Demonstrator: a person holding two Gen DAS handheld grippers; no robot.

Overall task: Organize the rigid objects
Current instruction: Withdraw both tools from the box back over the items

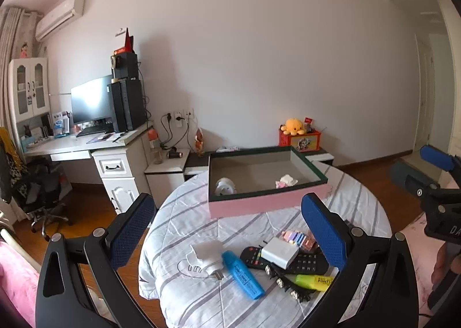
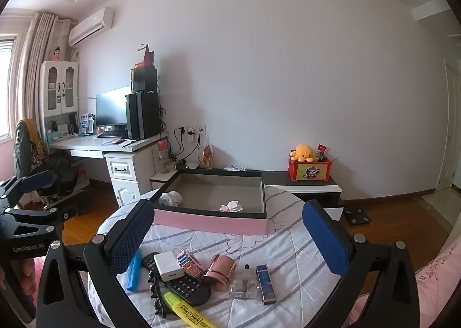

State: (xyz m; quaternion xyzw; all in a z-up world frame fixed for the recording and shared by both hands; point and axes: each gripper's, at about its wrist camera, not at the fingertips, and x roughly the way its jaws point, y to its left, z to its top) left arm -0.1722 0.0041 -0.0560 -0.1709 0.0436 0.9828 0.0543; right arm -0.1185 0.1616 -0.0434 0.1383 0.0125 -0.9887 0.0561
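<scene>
We hold both tools wide apart and empty, left tool (image 1: 227, 230) and right tool (image 2: 227, 235), above the clutter at lower centre. The pink box (image 2: 210, 220) sits mid-frame, beyond the remote (image 2: 187, 287) and highlighters, ready to receive them.

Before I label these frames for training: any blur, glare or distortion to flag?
Left wrist view: sharp; fisheye bows the pink box and door frame; dark corners. Right wrist view: also sharp, same bowing; window at left blown out; soft shadow on the wall beside the computer tower.
</scene>
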